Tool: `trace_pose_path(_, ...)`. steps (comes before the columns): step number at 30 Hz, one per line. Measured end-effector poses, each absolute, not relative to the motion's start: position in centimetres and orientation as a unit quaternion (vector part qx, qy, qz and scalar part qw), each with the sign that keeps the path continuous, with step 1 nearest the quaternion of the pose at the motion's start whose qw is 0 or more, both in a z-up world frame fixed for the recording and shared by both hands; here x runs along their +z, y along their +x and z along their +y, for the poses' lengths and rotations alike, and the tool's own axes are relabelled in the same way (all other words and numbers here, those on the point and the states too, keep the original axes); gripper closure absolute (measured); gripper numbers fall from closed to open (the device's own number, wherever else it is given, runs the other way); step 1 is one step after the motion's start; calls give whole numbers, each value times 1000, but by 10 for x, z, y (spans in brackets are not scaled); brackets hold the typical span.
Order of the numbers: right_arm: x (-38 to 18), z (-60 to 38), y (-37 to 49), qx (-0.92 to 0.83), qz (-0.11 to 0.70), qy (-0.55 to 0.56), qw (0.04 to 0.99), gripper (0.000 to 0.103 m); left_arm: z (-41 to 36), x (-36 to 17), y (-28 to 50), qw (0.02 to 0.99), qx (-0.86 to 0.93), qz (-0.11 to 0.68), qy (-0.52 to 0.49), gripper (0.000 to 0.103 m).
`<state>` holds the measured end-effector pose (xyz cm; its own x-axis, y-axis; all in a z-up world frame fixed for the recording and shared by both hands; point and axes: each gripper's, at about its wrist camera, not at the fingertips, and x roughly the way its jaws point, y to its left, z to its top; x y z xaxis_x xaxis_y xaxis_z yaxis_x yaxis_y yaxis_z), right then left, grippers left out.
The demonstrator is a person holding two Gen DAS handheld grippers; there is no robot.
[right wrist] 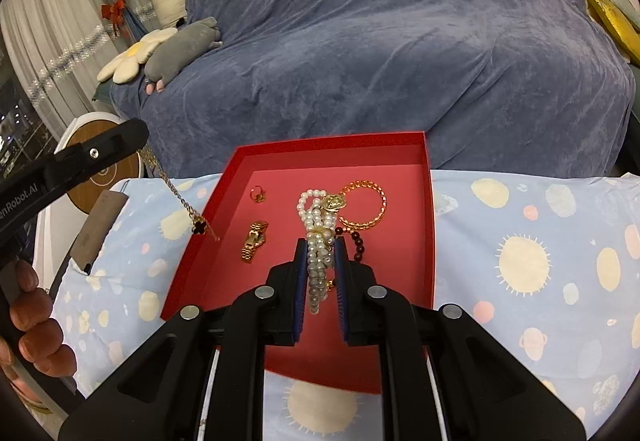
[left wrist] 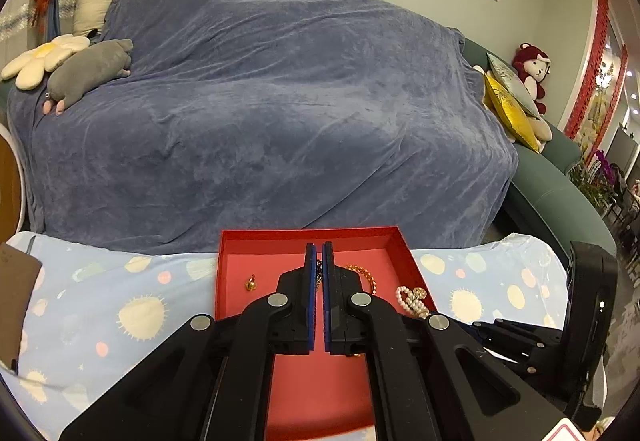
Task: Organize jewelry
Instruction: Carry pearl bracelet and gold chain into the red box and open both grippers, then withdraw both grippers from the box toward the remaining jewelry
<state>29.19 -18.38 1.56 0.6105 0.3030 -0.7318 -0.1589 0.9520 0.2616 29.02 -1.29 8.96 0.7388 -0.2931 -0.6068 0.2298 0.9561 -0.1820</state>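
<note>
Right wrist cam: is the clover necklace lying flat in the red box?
No, the clover necklace hangs from the left tongs over the red box edge.

chain [left wrist: 319, 273]: mostly hidden between left gripper [left wrist: 319, 253] fingers | pearl strand [right wrist: 318, 261]: lower end hidden behind right gripper [right wrist: 321, 245]

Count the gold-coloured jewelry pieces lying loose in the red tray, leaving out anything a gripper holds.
3: a ring far left, a watch band nearer, a chain bracelet on the right of the red tray. The pearls may hide more.
</note>
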Motion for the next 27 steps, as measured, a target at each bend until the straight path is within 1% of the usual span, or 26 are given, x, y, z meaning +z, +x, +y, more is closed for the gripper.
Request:
trace_pose_path(7, -22, -187, 316, 118, 445, 72, 885, 91, -26, 60, 334, 928, -133, 347, -41, 103)
trace_pose_path(15, -38, -188, 322, 97, 434, 46, 894, 89, -40, 34, 355, 922, -125, 367, -26, 102)
trace_pose_path(16, -38, -188, 321, 95, 430, 43, 897, 88, -41, 32, 354, 923, -117, 365, -23, 98)
trace_pose_path(17, -37, -190, 320, 97, 427, 45, 898, 87, -42, 31, 354, 924, -116, 364, -23, 97)
trace_pose_path(18, -36, -192, 318, 97, 424, 50, 899, 87, -42, 31, 354, 923, -117, 365, -24, 90)
trace_pose_path(19, -33, -195, 316, 98, 421, 54, 900, 87, -43, 31, 353, 923, -114, 366, -26, 81)
trace_pose_path(20, -30, -197, 315, 99, 419, 57, 901, 87, -41, 32, 350, 925, -111, 363, -28, 76)
trace_pose_path(21, -26, -200, 313, 101, 416, 60, 902, 87, -40, 35, 347, 926, -110, 361, -31, 67)
trace_pose_path(22, -21, -202, 310, 102, 414, 62, 903, 87, -39, 38, 343, 927, -107, 358, -32, 62)
trace_pose_path(24, -9, -205, 304, 105, 408, 63, 905, 85, -35, 46, 333, 928, -110, 355, -38, 61)
trace_pose_path(27, 14, -203, 285, 112, 399, 57, 908, 84, -26, 62, 311, 927, -113, 354, -48, 57)
